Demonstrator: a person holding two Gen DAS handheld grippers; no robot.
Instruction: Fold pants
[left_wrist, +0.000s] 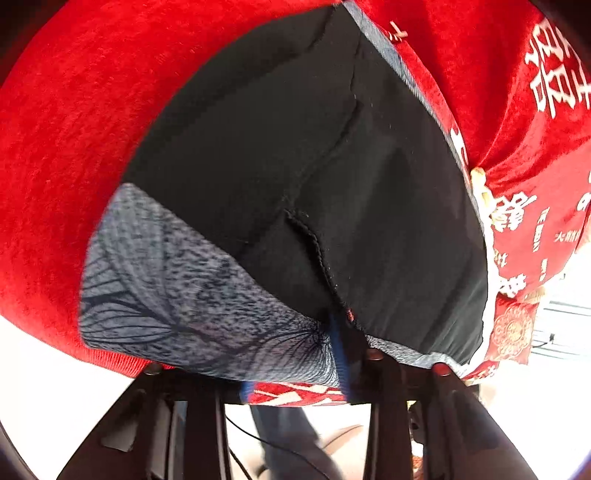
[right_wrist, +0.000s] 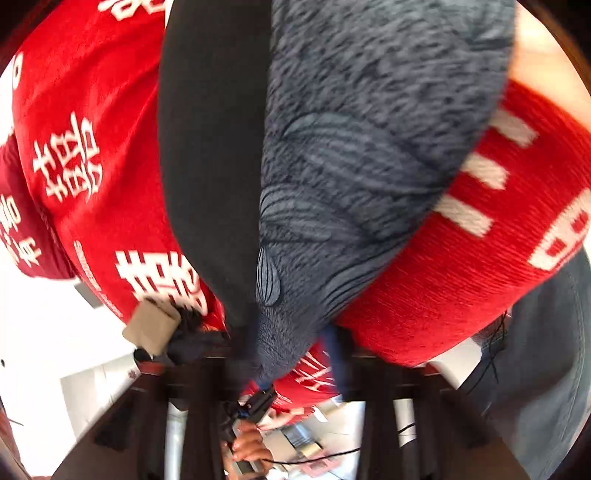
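The pants (left_wrist: 295, 184) are spread black-side up on the red cloth (left_wrist: 66, 166), the grey patterned band at the near edge. That edge is pinched in the left gripper (left_wrist: 345, 354) so the fabric can be carried over. The right gripper (right_wrist: 295, 354) is likewise clamped on the grey hem, giving an even fold.

The pants (left_wrist: 303, 192) run past the top edge in both wrist views, so their full length is hidden. Their fabric covers the left gripper (left_wrist: 341, 354) tips and the right gripper (right_wrist: 295, 350) tips. The right view is motion-blurred; white characters on the red cloth (right_wrist: 424, 314) are cropped.
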